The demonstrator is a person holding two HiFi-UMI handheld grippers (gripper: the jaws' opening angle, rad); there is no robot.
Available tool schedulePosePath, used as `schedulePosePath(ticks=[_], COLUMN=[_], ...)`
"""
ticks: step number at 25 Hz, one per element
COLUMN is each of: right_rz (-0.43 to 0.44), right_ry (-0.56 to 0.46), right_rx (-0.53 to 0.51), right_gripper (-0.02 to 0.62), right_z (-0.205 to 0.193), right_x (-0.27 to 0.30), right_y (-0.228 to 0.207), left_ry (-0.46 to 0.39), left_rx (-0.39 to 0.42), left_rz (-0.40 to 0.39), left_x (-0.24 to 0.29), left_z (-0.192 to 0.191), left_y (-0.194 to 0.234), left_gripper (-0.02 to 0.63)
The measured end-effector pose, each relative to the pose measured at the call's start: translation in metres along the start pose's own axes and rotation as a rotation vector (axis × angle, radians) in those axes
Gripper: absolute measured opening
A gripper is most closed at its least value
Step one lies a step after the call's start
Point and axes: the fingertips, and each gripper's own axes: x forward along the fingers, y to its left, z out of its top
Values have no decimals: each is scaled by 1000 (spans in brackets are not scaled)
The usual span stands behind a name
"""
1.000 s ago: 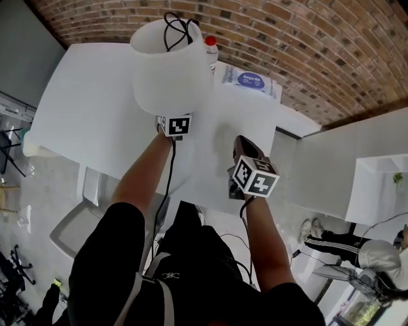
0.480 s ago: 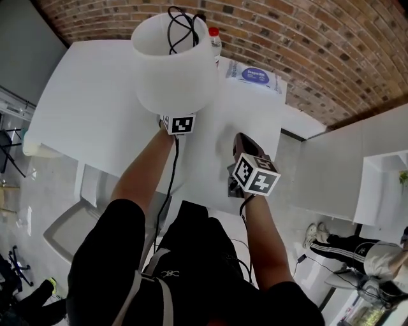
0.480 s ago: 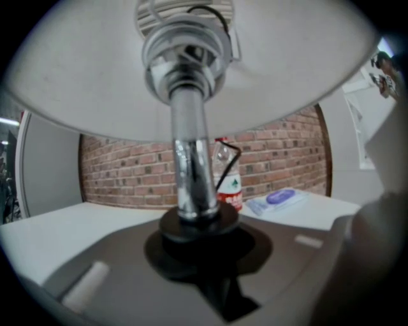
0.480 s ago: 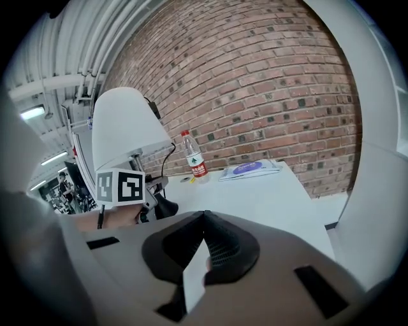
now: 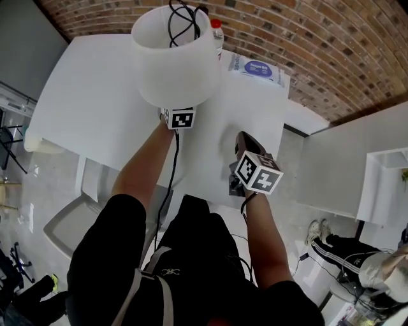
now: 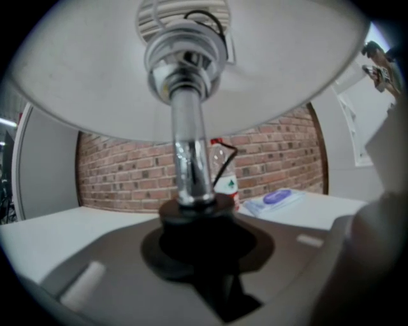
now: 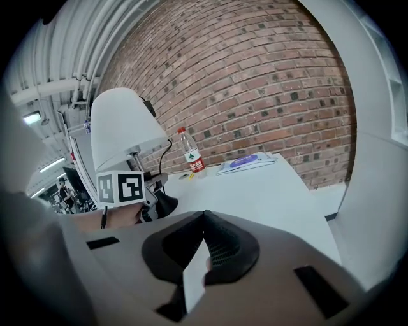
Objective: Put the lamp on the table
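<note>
White-shade lamp point(image 5: 172, 60), chrome stem, blk base; L gripper point(image 6: 201, 255) jaws just opening round it.

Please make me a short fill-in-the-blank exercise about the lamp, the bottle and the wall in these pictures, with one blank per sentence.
1. The shade of the lamp is ___ in colour.
2. The bottle near the lamp has a ___ cap.
3. The wall behind the table is built of ___.
Missing words: white; red; brick.

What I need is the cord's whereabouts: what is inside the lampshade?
A bundled black cord shows in the lampshade's open top; from below, the chrome socket. Whether a bulb is fitted is covered by the shade.
</note>
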Motion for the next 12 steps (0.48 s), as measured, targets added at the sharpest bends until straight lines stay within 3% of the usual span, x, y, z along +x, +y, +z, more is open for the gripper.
schedulePosePath(ticks=[4,9,12], right_rz=[-4,-22,-23], right_ry=[12,36,55], right_rx=[-6,1,-13], right_gripper=[-2,-2,-2], right_z=[-1,2,4], right_x=[-6,-22,-36], right_y=[1,0,10], left_ry=[53,117,181], left_rx=[37,10,-34], left_rz=[-6,3,3], left_x=[-9,-38,-69], left_z=[-20,-30,-36], left_y=[-3,-9,-14], left_gripper=[147,198,175])
